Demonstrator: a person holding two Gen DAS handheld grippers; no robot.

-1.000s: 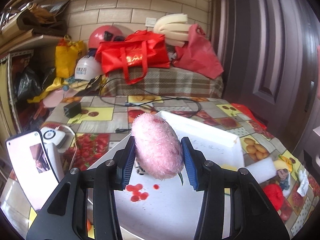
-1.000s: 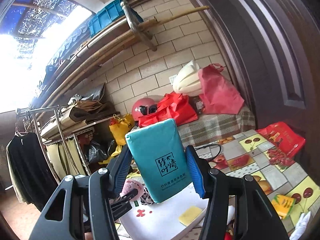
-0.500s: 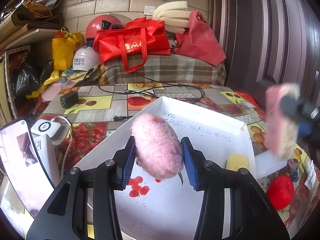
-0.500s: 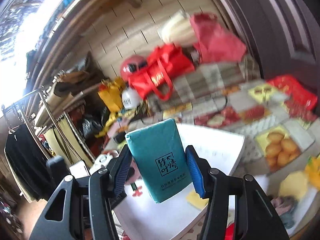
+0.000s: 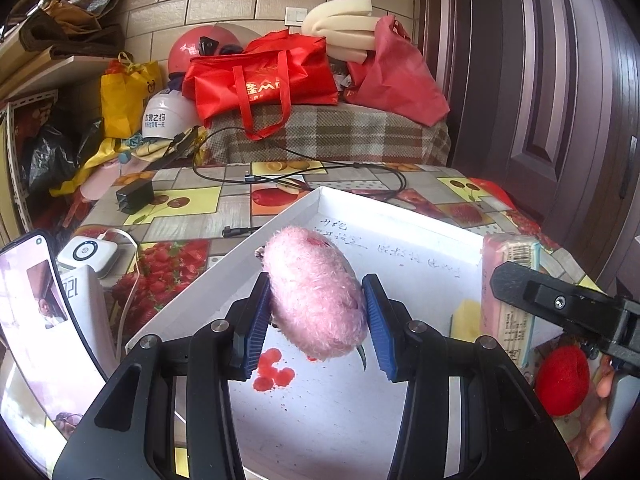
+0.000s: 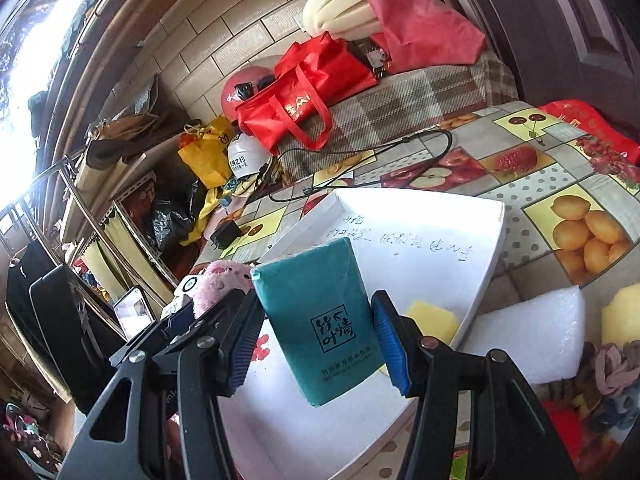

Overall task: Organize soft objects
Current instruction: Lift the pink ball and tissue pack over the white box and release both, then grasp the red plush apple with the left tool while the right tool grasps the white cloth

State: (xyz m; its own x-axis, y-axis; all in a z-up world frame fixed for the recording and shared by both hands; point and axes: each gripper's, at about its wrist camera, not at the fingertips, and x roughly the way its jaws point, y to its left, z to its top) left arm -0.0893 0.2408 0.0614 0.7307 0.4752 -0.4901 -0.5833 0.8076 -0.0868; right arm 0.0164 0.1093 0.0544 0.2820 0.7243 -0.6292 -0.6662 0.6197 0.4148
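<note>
The pink plush toy (image 5: 316, 300) hides part of the white tray's (image 5: 400, 216) handwriting (image 5: 404, 250).

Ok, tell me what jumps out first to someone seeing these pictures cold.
The fluffy pink plush toy clamped in the left gripper above the white tray draws the eye first. Next is the teal tissue pack squeezed in the right gripper over the same tray. Behind the table, a bright red tote bag sits on a plaid-covered surface.

both wrist cams sat close behind their fingers, looking fwd & down. left cam faced white tray (image 5: 400, 216) from its near-left; right cam, rolled, from opposite side. both shared tray & brick wall (image 6: 224, 52).
</note>
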